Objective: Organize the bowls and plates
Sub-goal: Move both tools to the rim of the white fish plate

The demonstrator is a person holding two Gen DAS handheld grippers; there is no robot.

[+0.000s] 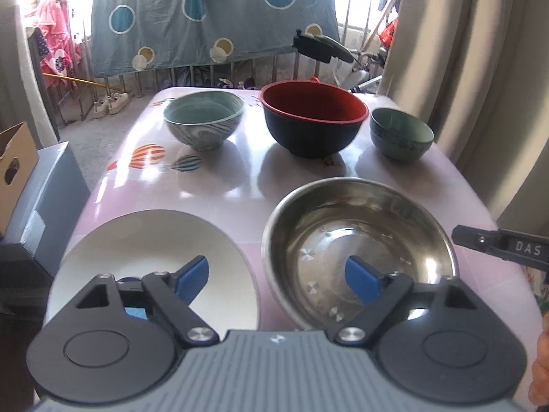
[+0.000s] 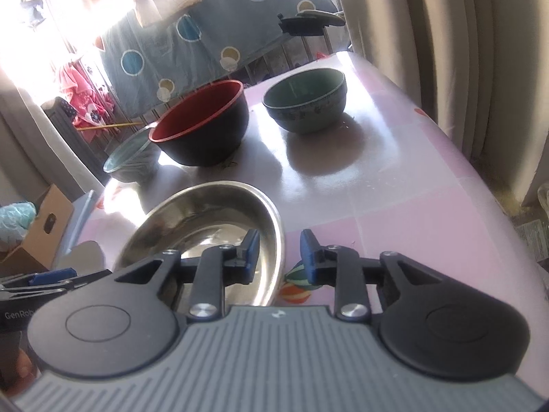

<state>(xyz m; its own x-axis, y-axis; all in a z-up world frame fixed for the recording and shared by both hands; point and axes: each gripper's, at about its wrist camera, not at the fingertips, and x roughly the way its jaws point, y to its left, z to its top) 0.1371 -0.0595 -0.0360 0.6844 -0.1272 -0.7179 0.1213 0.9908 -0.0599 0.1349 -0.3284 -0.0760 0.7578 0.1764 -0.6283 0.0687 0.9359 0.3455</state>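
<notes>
On the pink table a white plate lies front left and a steel bowl front right. Behind them stand a teal swirl bowl, a black bowl with a red inside and a small green bowl. My left gripper is open wide and holds nothing, with one finger over the plate and the other over the steel bowl. My right gripper straddles the right rim of the steel bowl, jaws slightly apart, pads off the rim.
A patterned blue blanket hangs on railings behind the table. A beige curtain runs close along the right edge. A cardboard box and a grey box sit left of the table. A dark clamp-like object sticks out above the bowls.
</notes>
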